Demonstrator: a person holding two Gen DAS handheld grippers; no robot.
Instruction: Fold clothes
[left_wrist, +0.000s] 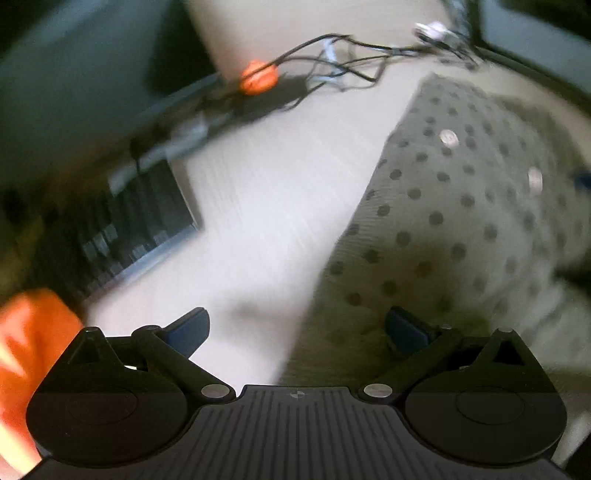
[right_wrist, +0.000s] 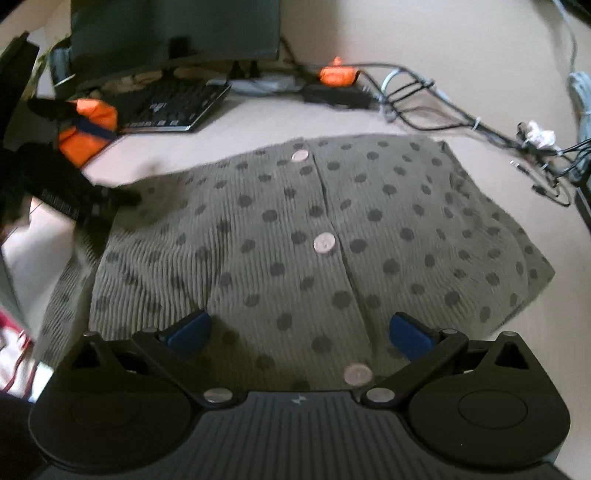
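A grey-green ribbed cardigan (right_wrist: 295, 236) with dark dots and silver buttons lies folded flat on the pale table (right_wrist: 461, 92), button placket running down its middle. My right gripper (right_wrist: 299, 334) hovers open over its near edge, nothing between the blue pads. The left gripper (right_wrist: 122, 197) shows in the right wrist view at the garment's left edge. In the blurred left wrist view, the cardigan (left_wrist: 461, 206) fills the right side. There my left gripper (left_wrist: 297, 330) is open, straddling the cardigan's left edge, its right pad over fabric and its left pad over bare table.
A black keyboard (right_wrist: 170, 107) and a monitor (right_wrist: 173, 33) stand at the back left. Orange items (right_wrist: 86, 127) sit at the left and by the tangled black cables (right_wrist: 443, 110) at the back right. A white crumpled bit (right_wrist: 541, 134) lies among the cables.
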